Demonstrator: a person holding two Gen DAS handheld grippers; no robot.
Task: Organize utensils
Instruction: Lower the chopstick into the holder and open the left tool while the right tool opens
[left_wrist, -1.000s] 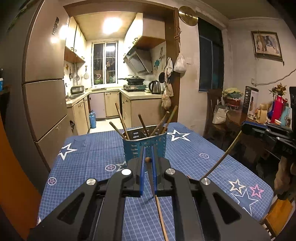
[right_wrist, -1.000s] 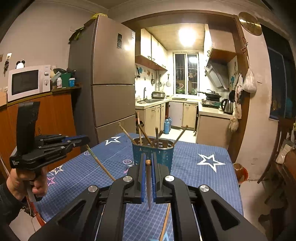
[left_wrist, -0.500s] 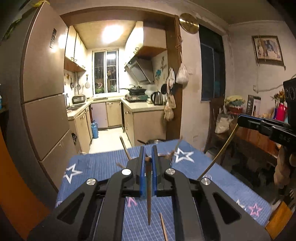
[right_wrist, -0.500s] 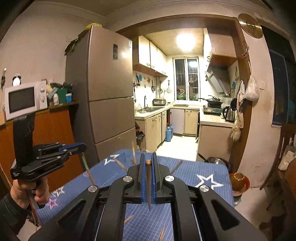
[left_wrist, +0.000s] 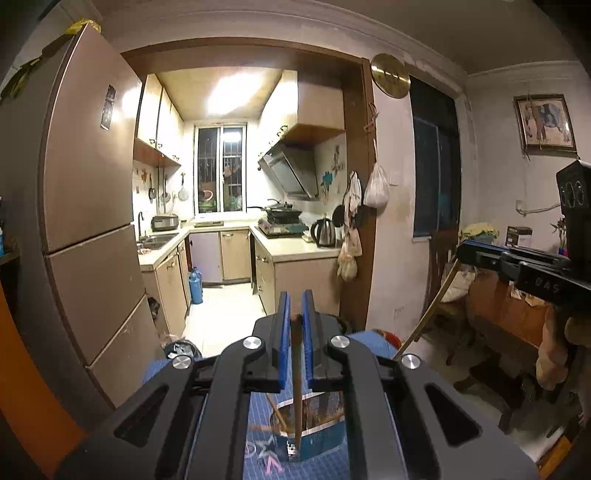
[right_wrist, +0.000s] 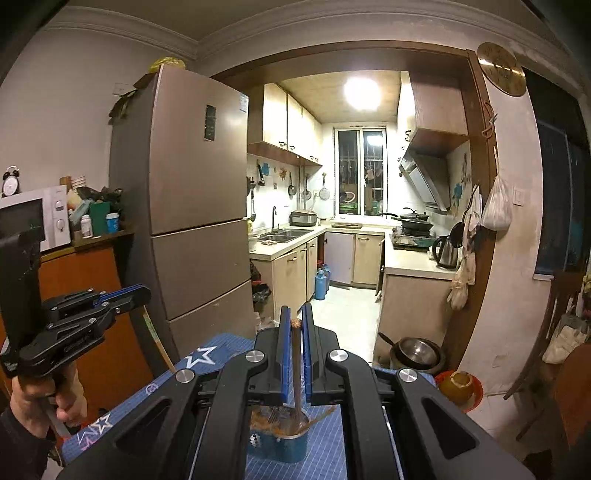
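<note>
My left gripper (left_wrist: 294, 301) is shut on a brown chopstick (left_wrist: 296, 376) that hangs down between its blue pads. Its tip points over the blue utensil holder (left_wrist: 314, 439), which stands below on the blue star tablecloth (left_wrist: 258, 454) with several chopsticks in it. My right gripper (right_wrist: 294, 315) is shut on another chopstick (right_wrist: 296, 369), also hanging above the holder (right_wrist: 280, 443). In each wrist view the other gripper shows from the side: the right gripper (left_wrist: 476, 254) and the left gripper (right_wrist: 136, 293), each with its stick slanting down.
A tall fridge (right_wrist: 195, 206) stands left of the kitchen doorway. A steel pot (right_wrist: 417, 350) and an orange bowl (right_wrist: 458, 384) sit on the floor past the table's far edge. An orange cabinet with a microwave (right_wrist: 33, 218) is at left, a wooden chair (left_wrist: 439, 280) at right.
Both grippers have risen with their chopsticks. The holder, seen straight ahead a second ago, now lies low beneath the fingers, and the kitchen fills the views.
</note>
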